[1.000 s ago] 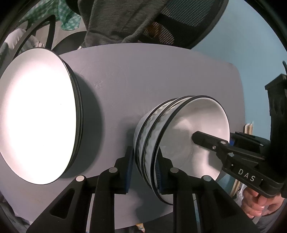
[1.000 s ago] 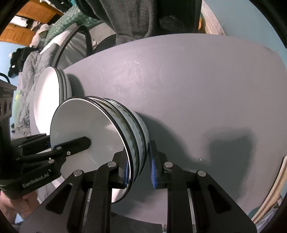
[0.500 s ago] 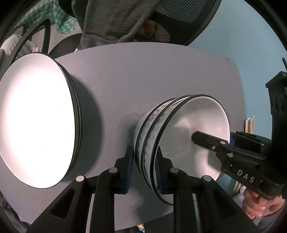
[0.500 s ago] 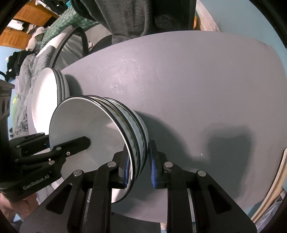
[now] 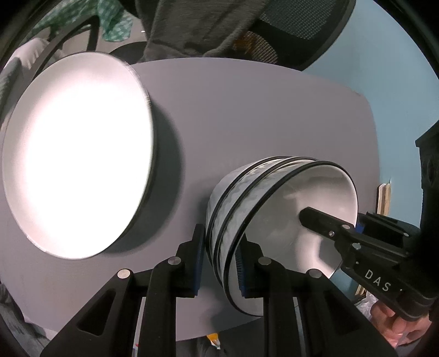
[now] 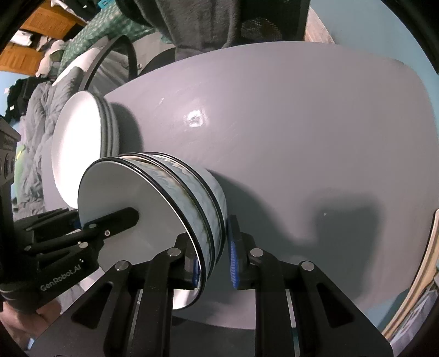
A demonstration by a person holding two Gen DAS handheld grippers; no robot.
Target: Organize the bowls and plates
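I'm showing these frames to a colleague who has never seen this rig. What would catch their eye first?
Probably the stack of bowls near the front edge of the grey table, pinched on opposite rims by both grippers, the left gripper and the right gripper, each with one jaw inside and one outside. Next, the glaring white stack of plates to its left.

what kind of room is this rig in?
Probably a bedroom or home office, not a kitchen: a mesh office chair draped with a grey garment, rumpled bedding and wooden shelving behind the grey table.
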